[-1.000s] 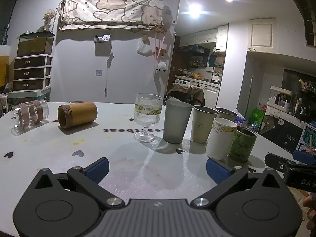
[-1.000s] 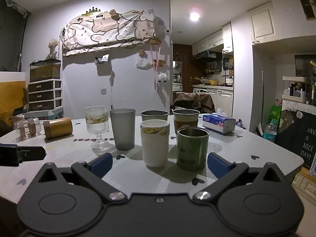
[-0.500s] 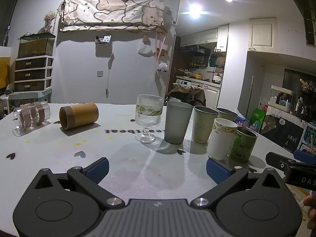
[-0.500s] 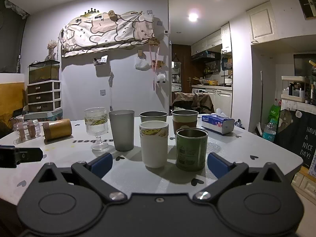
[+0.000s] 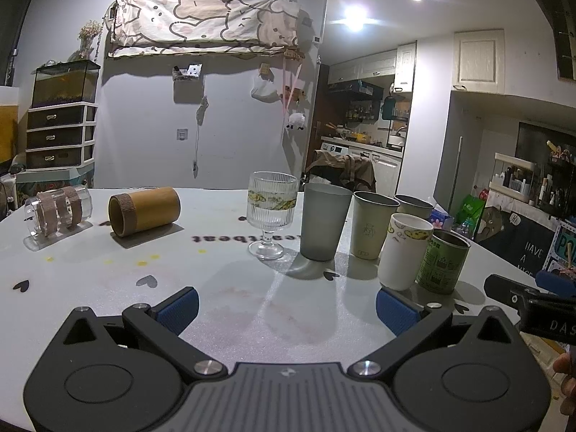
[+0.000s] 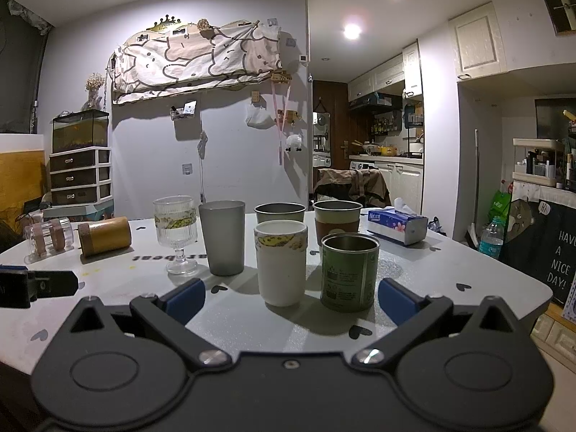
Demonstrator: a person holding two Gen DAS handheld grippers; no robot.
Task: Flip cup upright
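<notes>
Two cups lie on their sides at the far left of the white table [image 5: 108, 280]: a brown bamboo cup [image 5: 144, 211] with its mouth toward me, and a clear glass cup with brown bands [image 5: 57, 210]. Both also show in the right wrist view, the bamboo cup [image 6: 104, 234] and the glass cup [image 6: 48, 238]. My left gripper [image 5: 286, 306] is open and empty, low over the table, well short of them. My right gripper [image 6: 289, 297] is open and empty, just before a white cup [image 6: 280, 262] and a green tin cup [image 6: 348, 268].
Upright in a cluster stand a ribbed wine glass [image 5: 271, 212], a grey tumbler [image 5: 324, 221], a pale metal cup [image 5: 370, 225], a white cup [image 5: 403, 250], a green tin cup [image 5: 442, 261] and another cup behind. A tissue box [image 6: 397, 224] lies far right.
The left gripper's view has shifted slightly, so the lying cups sit a little further right in frame. The right gripper has barely moved. Both stay open.
</notes>
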